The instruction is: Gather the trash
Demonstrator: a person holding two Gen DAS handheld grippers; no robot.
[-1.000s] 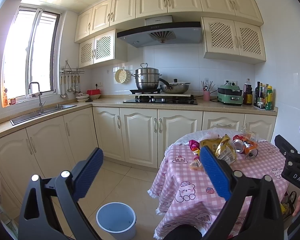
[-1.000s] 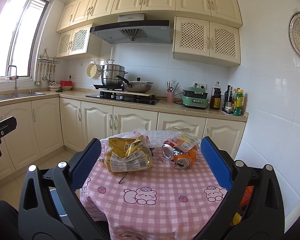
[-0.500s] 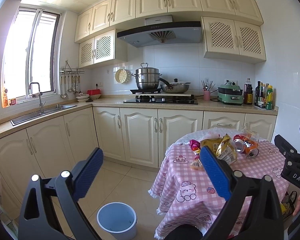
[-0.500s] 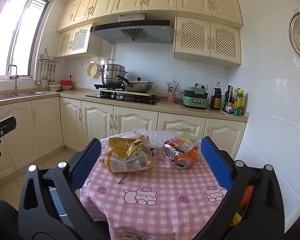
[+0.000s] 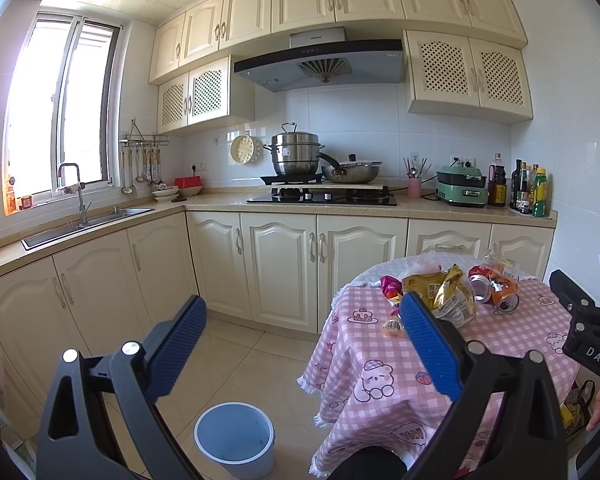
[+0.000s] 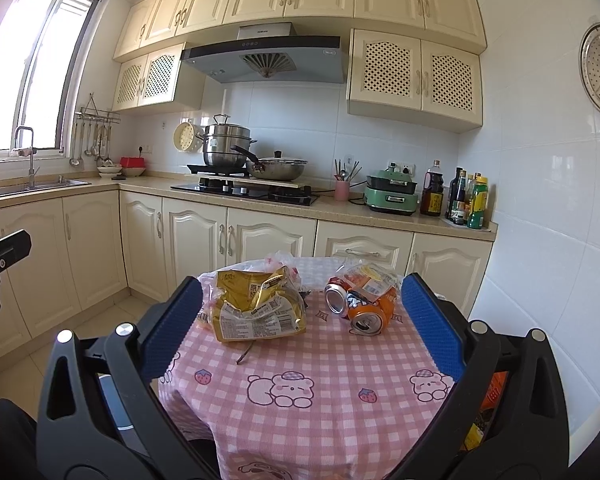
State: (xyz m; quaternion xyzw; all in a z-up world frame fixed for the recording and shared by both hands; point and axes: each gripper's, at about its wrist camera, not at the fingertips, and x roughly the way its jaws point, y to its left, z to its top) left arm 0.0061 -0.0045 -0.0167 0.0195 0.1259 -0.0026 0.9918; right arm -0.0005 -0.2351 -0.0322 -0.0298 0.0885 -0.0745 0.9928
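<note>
The right gripper (image 6: 300,320) is spread wide with nothing between its 2 blue pads; the left gripper (image 5: 300,356) is spread just as wide and also holds nothing. In the right wrist view the trash sits at the centre of the frame, straight ahead between the pads, on a round table (image 6: 320,400) under a pink checked cloth; the yellow snack bag (image 6: 256,308) lies left of centre, crumpled, its long side running across the frame; 2 cans (image 6: 360,304) lie on their sides right of centre, touching, open ends toward the camera, under a clear wrapper (image 6: 370,278). In the left wrist view the same pile is off at the right, and a pale blue bin (image 5: 234,442) stands on the floor at lower centre, just beside the table; so the right gripper looks the nearer to the trash, the left to the bin. Readable writing: "DAS" on the other gripper's body at the right edge of the left view; the bag's print and the hood's badge are too small to read.
</note>
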